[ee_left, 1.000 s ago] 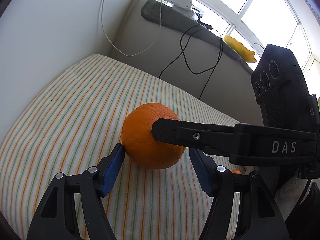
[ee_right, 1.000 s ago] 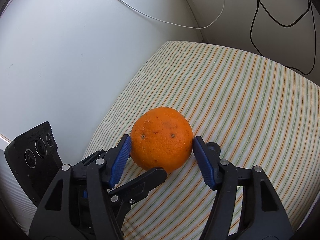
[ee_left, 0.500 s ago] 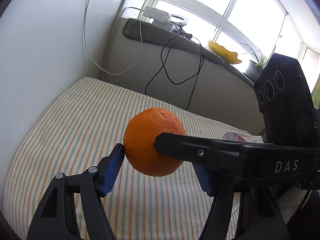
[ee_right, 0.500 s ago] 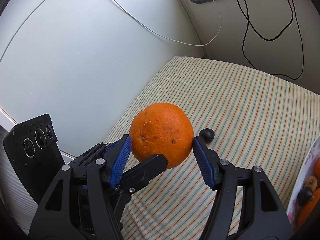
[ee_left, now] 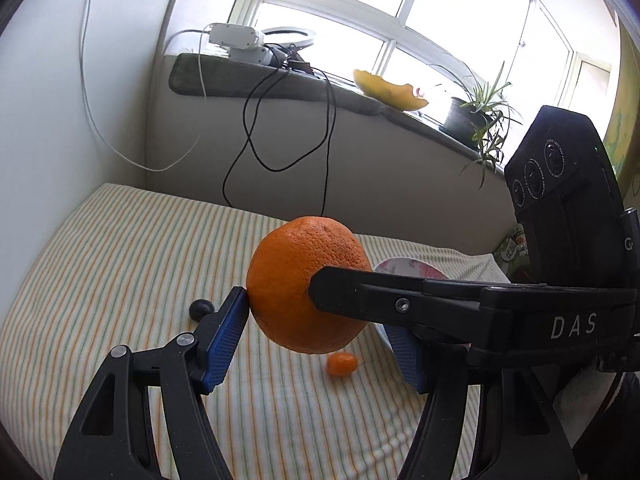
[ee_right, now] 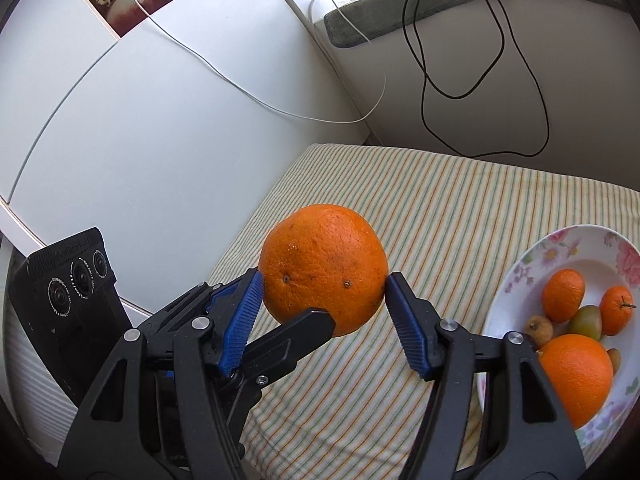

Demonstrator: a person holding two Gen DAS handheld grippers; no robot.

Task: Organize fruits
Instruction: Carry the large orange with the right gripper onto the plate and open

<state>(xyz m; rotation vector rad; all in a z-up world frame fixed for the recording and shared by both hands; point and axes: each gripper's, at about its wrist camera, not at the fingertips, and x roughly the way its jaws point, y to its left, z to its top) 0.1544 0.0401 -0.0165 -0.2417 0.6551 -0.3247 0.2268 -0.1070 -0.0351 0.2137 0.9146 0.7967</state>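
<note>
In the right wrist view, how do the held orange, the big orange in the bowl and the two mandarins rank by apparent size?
1. Held orange, though it is nearest the camera.
2. Big orange in the bowl, partly hidden.
3. Two mandarins, about alike.

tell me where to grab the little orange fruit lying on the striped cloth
Grip the small orange fruit across its narrow middle, coming straight down. It is oval and lies on its side on the striped cloth, long axis roughly left to right in the left wrist view, so pads on its near and far sides should span the short width.
</note>
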